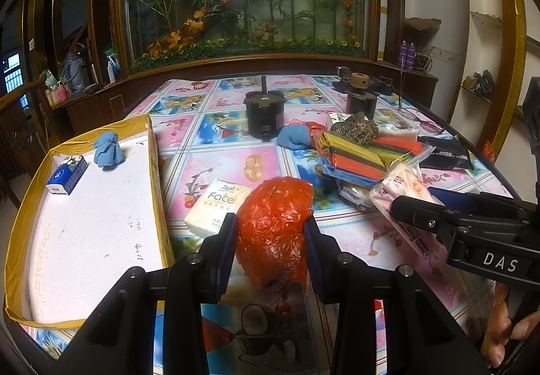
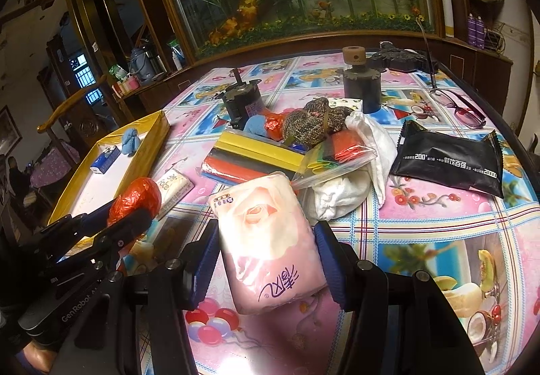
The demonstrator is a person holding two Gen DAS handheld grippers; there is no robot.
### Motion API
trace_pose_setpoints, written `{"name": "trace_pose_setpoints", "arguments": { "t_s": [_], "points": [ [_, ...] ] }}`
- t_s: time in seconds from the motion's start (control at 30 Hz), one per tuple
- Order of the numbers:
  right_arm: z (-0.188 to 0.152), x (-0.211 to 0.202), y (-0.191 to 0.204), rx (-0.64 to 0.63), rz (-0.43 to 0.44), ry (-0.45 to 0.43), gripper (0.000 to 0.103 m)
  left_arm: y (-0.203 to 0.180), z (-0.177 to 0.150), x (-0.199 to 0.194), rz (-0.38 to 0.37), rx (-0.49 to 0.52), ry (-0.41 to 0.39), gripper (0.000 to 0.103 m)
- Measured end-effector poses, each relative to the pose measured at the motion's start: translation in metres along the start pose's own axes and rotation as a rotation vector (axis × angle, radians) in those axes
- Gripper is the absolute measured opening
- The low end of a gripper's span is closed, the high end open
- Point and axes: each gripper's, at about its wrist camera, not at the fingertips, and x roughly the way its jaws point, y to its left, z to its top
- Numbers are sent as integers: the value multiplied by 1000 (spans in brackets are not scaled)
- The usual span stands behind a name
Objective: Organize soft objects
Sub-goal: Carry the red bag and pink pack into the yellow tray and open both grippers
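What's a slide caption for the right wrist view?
Right gripper holds pink tissue pack over the cluttered table.

You see a bench (image 2: 422,216) with a bright picture cloth. On it sit a yellow tray (image 1: 155,172), a tissue pack (image 1: 216,206), a black pouch (image 2: 445,162), glasses (image 2: 462,108), two dark pots (image 1: 263,115) and a pile of soft things (image 2: 303,145).

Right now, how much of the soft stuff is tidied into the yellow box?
Done: a knotted blue cloth and a small blue tissue pack lie in the yellow-edged white tray. In hand: the left claw squeezes a crumpled orange plastic bag; the right claw grips a pink rose-print tissue pack. Left: the white "Face" tissue pack, white cloth and the pile behind.
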Motion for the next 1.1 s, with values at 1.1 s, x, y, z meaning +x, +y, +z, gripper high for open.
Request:
{"name": "trace_pose_setpoints", "arguments": {
  "t_s": [1.1],
  "points": [
    [98, 85, 196, -198, 182, 139, 61, 237, 39, 5, 89, -440, 151, 37]
  ]
}}
